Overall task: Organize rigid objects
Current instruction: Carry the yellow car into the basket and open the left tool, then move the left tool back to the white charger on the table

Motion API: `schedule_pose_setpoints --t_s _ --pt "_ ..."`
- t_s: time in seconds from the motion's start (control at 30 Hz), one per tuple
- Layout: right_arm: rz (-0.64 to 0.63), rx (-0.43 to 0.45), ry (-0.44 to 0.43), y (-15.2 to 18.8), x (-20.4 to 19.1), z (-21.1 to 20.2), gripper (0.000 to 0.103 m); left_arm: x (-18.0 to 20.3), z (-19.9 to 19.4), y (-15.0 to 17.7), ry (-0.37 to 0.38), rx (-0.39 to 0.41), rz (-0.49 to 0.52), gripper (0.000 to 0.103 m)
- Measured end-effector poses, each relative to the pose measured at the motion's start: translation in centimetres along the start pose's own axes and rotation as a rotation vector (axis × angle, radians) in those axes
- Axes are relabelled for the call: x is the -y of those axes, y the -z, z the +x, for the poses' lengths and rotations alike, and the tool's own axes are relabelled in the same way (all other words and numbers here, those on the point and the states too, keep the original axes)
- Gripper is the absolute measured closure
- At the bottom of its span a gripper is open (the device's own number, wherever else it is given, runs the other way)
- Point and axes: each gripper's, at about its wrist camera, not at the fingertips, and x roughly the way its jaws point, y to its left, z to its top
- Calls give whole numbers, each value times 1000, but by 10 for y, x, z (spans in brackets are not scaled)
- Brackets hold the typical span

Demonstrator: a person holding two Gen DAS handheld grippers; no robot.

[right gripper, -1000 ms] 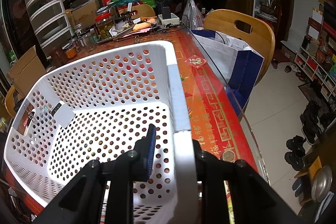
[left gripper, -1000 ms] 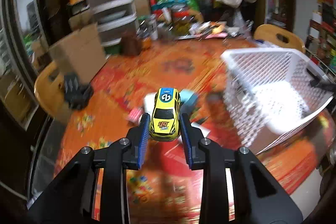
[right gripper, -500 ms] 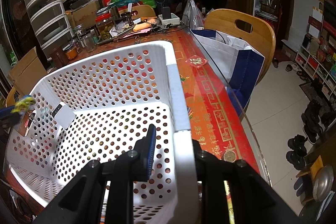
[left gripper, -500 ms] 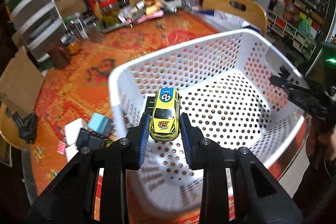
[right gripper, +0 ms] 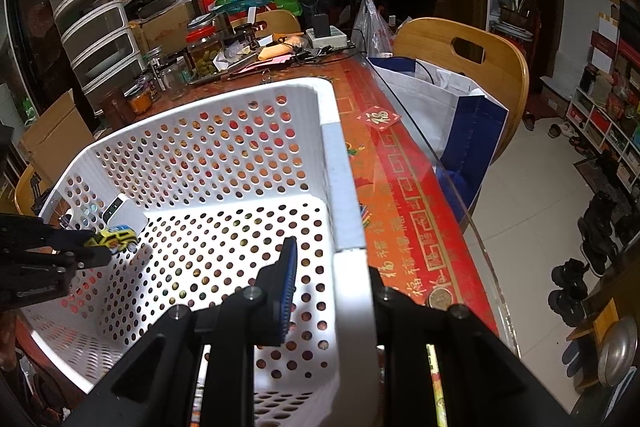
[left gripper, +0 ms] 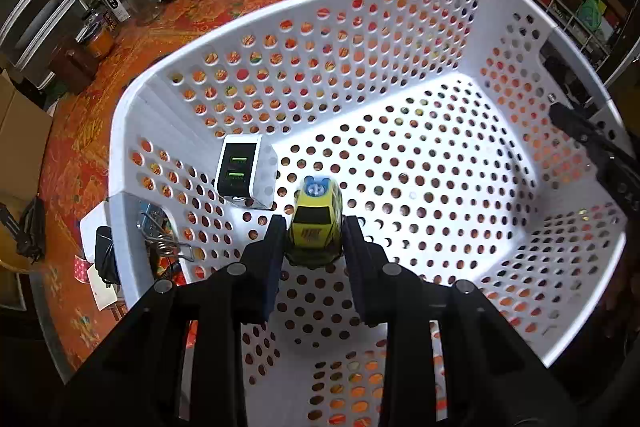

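**A:** Left wrist view: my left gripper [left gripper: 314,243] has its jaws pinching the yellow toy car [left gripper: 316,223] by its flanks, nose pointing away from me. Car hangs inside the white basket [left gripper: 132,99], over the perforated floor, near the left wall. Can't tell if the wheels touch the floor yet; looks like a gap.

**B:** What's close by?

**A:** White charger [left gripper: 246,177] w/ green ports, leaning in the corner, just beside the car's front left. Not touching, as far as I see.

**B:** And your other hand?

**A:** Right gripper [right gripper: 328,291] jaws clamped on the basket's rim, one pad inside the wall, one outside. Judging that's my anchor so the basket won't skid on the table [right gripper: 404,187].

**B:** So how do I'd-do-it-well?

**A:** My take: go lower before letting go, so the car sets down on its wheels rather than drops. Keep clear of the charger; a nudge could tip it. Spread the jaws evenly, both pads off the flanks at once, else the car swivels. It's on wheels, prob. rolls a bit, so level it first. Lift straight up after. Keep the rim grip firm meanwhile.
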Motion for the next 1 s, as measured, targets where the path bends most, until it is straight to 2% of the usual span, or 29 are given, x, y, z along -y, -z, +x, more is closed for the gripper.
schedule_pose_setpoints --t_s 0.2,0.23,0.27,0.3,0.33,0.43,0.53,0.6,0.63,0.67,0.7,0.77,0.87,0.93,1.0 --pt "-1 -4 2 1 0 0 83 13 2 1 -8 -9 50 75" --pt "0 -4 3 1 0 0 83 15 0 1 -7 6 66 67" --pt "0 -5 4 1 0 0 83 17 -3 1 -12 22 78 48" --pt "0 -6 6 0 0 0 83 17 -10 2 -16 59 85 39" --pt "-1 -7 10 0 -1 0 83 16 -16 3 -10 91 82 24" --pt "-7 -12 16 -1 -2 0 83 0 -47 14 10 197 50 21" --pt "-10 -16 25 -3 -2 1 83 -41 -86 35 24 306 -36 20" --pt "-10 -18 27 -3 -3 1 83 -77 -108 51 -5 363 -107 12" --pt "-11 -18 28 -3 -3 1 83 -99 -117 61 -35 387 -149 1" --pt "-12 -18 29 -3 -2 1 83 -120 -120 68 -64 399 -185 0" --pt "-13 -18 31 -3 -2 1 83 -137 -119 72 -86 393 -215 0" --pt "-15 -18 29 -3 -2 2 83 -185 -99 79 -109 309 -298 0" --pt "-14 -22 32 -4 -2 2 83 -242 -51 81 -87 201 -409 0" --pt "-12 -25 34 -4 -2 3 83 -265 -17 83 -90 135 -455 0" --pt "-10 -25 39 -4 -2 3 83 -278 11 82 -56 101 -494 1"
